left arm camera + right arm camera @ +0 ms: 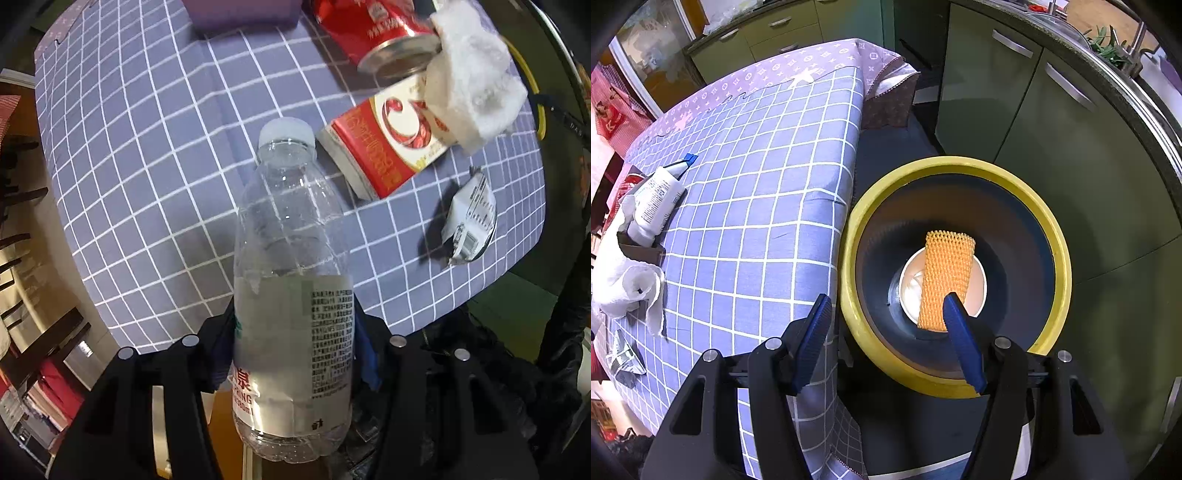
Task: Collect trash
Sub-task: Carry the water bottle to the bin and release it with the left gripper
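Left tongs [293, 354] clamped on clear bottle [291, 266] above checked bench [147, 166], right tongs [886, 332] wide over yellow-rimmed bin [1060, 243], orange foam net [945, 277] inside, red can [376, 33] on bench.

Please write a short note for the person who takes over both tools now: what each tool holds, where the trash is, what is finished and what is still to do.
Left tool: shut on the clear plastic bottle, held above the table edge.
Right tool: open, holding nothing, hanging over the yellow-rimmed bin beside the table.
In the bin: an orange foam net lying on a white cup.
On the checked tablecloth: a red can, a red carton, a white tissue, a crumpled wrapper.
Left to do: drop the bottle in the bin, then collect the remaining four pieces.
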`<action>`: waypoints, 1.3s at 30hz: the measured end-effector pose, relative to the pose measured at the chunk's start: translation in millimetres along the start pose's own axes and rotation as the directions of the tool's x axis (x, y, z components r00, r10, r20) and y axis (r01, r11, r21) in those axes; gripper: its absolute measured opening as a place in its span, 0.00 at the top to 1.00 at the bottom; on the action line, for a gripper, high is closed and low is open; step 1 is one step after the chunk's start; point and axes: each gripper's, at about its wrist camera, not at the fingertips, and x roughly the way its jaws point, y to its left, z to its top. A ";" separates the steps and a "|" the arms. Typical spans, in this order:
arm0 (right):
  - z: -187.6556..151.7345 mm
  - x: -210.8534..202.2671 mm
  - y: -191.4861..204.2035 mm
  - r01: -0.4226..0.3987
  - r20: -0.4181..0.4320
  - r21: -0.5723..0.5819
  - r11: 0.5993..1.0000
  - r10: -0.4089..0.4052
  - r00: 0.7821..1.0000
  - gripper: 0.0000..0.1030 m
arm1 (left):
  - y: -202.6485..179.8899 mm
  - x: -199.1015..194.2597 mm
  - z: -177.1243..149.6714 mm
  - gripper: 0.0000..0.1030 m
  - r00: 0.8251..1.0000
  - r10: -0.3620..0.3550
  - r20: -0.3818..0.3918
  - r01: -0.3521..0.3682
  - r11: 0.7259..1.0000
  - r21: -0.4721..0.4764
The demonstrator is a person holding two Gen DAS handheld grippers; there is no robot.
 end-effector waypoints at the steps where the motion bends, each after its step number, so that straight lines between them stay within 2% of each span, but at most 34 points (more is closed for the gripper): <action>1: -0.3 -0.1 -0.5 0.000 -0.001 0.000 1.000 0.000 1.000 0.39 | 2.0 -2.5 -1.4 0.50 1.000 -0.007 0.012 0.008 1.000 -0.003; 11: 0.4 0.8 -2.2 -0.009 0.000 0.004 1.000 0.009 1.000 0.39 | 9.2 -42.1 -11.8 0.50 0.994 -0.017 0.104 0.017 1.000 0.003; 14: 0.7 -4.9 -2.2 -0.017 0.013 0.007 1.000 0.017 1.000 0.39 | 0.7 -64.0 -7.0 0.50 0.988 -0.012 0.152 0.010 1.000 0.014; 18: -1.1 -28.0 -12.8 -0.038 0.058 0.034 0.999 0.036 0.998 0.39 | -23.0 -102.4 -0.3 0.50 0.970 -0.010 0.243 -0.011 0.996 0.085; 23: -14.8 -73.8 -40.4 -0.075 0.156 0.096 0.993 0.059 0.986 0.39 | -90.4 -137.1 30.4 0.50 0.945 -0.050 0.325 -0.027 0.973 0.229; 28: -46.4 -117.9 -75.5 -0.087 0.237 0.157 0.984 0.048 0.970 0.39 | -187.5 -144.2 88.6 0.49 0.930 -0.123 0.347 -0.026 0.918 0.397; 32: -82.5 -142.8 -103.6 -0.086 0.279 0.210 0.974 0.025 0.960 0.39 | -275.0 -127.6 140.6 0.49 0.933 -0.180 0.311 -0.009 0.853 0.522; 34: -99.9 -149.5 -115.4 -0.093 0.289 0.231 0.969 0.023 0.957 0.39 | -311.9 -114.0 164.0 0.49 0.937 -0.195 0.290 0.000 0.830 0.558; 39: -133.2 -151.1 -137.0 -0.098 0.283 0.277 0.956 0.017 0.959 0.39 | -391.1 -61.4 217.5 0.49 0.954 -0.166 0.250 -0.023 0.790 0.612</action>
